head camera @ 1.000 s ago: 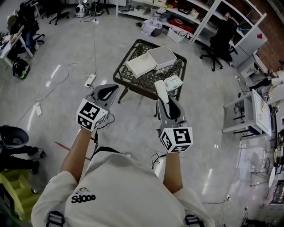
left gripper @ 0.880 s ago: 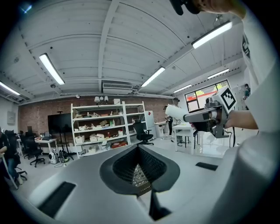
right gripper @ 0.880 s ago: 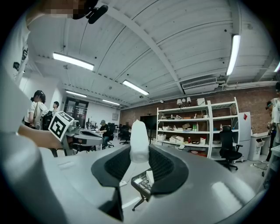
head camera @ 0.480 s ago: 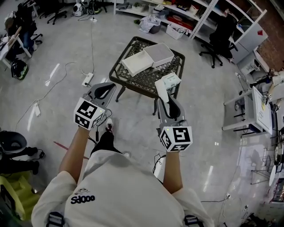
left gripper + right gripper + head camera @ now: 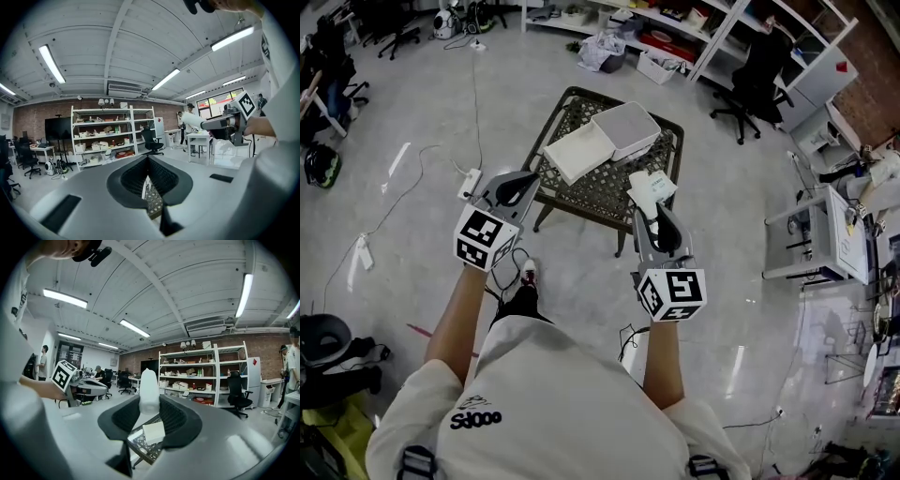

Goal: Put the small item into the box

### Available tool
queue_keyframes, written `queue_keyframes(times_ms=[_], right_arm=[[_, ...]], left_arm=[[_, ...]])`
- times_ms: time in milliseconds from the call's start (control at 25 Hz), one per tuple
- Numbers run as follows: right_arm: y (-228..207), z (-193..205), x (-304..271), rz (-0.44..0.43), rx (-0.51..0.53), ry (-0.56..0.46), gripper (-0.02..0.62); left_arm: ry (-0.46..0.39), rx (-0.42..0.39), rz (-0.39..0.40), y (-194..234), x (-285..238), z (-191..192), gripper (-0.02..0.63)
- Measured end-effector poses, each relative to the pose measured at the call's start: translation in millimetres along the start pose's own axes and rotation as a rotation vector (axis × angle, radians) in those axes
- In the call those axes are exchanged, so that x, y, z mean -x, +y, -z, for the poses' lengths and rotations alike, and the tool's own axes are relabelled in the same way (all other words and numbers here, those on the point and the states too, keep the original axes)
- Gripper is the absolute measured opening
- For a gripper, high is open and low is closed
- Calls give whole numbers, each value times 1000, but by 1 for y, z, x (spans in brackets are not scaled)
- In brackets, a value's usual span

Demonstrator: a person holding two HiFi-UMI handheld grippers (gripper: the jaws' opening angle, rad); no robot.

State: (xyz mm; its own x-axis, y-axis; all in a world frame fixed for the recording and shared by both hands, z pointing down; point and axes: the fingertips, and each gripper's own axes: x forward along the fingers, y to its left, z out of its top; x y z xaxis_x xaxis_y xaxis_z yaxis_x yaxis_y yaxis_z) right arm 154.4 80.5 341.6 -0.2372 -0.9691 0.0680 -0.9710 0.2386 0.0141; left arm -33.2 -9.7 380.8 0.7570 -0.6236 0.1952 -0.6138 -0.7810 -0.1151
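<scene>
My right gripper is shut on a small white bottle-like item, which stands up between the jaws. In the head view it hovers over the near right edge of a dark mesh table. On that table lie a shallow open white box and a closed white box or lid behind it. My left gripper is shut with nothing in it, held at the table's near left corner; its tips meet.
A small white carton lies on the table's right side, just past the held item. Cables and a power strip lie on the floor at left. Shelves, an office chair and a desk surround the table.
The table has come nearer and now lies just in front of both grippers. The right gripper keeps the white item; both grippers hold the same pose.
</scene>
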Motion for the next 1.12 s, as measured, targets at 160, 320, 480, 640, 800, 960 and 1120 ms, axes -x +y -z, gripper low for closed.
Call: queue_keyframes(times_ms=[160, 320, 480, 640, 800, 960, 1120], right_arm=[[-9, -9, -45, 0, -3, -1, 137], [-12, -12, -87, -3, -4, 8, 137], [-11, -5, -126, -15, -11, 43, 137], [-7, 2, -160, -22, -17, 79, 137], [-9, 11, -183, -20, -18, 108, 137], [-18, 18, -207, -10, -21, 139, 137], [-36, 27, -233, 2, -30, 174, 137]], left_arm=[[8, -4, 2, 38, -27, -3, 6], [12, 2, -6, 78, -47, -2, 6], [34, 19, -2, 108, -63, 6, 6], [58, 41, 8, 133, -76, 17, 6], [73, 57, 20, 149, -91, 27, 6], [85, 70, 41, 163, -112, 34, 6], [102, 86, 63, 176, -141, 40, 6]])
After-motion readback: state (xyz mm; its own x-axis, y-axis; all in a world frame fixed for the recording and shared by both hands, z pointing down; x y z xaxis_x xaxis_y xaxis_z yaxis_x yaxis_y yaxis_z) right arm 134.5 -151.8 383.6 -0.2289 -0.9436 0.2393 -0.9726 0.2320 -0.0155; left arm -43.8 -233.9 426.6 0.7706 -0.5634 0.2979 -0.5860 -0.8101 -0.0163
